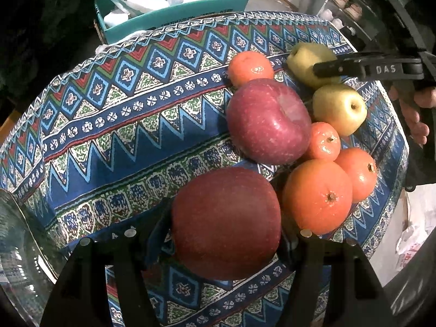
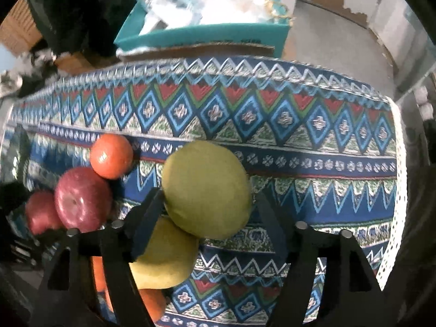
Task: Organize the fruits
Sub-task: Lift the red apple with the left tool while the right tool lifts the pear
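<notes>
In the left wrist view my left gripper (image 1: 226, 234) is shut on a large red apple (image 1: 226, 223) above the patterned cloth (image 1: 122, 136). A second red apple (image 1: 268, 121), several oranges (image 1: 317, 196) and a yellow-green pear (image 1: 339, 109) lie in a cluster on the right. My right gripper (image 1: 324, 69) reaches in from the right around another yellow-green pear (image 1: 305, 57). In the right wrist view my right gripper (image 2: 209, 204) is shut on that pear (image 2: 207, 188); the second pear (image 2: 166, 256), two red apples (image 2: 81, 199) and an orange (image 2: 111, 156) lie to its left.
A clear glass bowl (image 1: 19, 259) sits at the lower left table edge. A teal box (image 1: 174, 13) with plastic bags stands beyond the far edge, also in the right wrist view (image 2: 201, 35). The cloth's left half (image 1: 95, 125) is bare. A white bag (image 1: 411, 242) lies on the floor.
</notes>
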Action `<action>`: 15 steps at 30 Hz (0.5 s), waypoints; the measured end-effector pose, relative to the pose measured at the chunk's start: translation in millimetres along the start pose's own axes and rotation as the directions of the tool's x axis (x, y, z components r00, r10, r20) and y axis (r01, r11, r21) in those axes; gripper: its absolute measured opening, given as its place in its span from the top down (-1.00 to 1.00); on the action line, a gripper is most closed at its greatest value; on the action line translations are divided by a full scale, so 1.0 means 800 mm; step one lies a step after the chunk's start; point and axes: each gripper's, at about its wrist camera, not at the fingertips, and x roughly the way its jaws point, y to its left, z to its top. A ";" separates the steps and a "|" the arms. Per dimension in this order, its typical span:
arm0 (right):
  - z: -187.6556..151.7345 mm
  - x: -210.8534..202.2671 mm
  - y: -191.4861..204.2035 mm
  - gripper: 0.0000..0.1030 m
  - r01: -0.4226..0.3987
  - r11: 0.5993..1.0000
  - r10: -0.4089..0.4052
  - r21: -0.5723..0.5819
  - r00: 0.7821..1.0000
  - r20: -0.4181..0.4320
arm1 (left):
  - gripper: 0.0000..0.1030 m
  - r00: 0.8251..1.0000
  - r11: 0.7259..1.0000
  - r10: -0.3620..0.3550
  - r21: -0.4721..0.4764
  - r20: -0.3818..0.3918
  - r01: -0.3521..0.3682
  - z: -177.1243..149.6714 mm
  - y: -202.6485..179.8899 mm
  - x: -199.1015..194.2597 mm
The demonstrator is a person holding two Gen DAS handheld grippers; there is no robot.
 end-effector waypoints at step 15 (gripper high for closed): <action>0.010 0.034 0.047 -0.43 0.132 0.980 -0.129 -0.147 0.991 0.026 | -0.34 1.000 1.000 -0.005 0.001 -0.002 0.005 0.009 0.006 0.002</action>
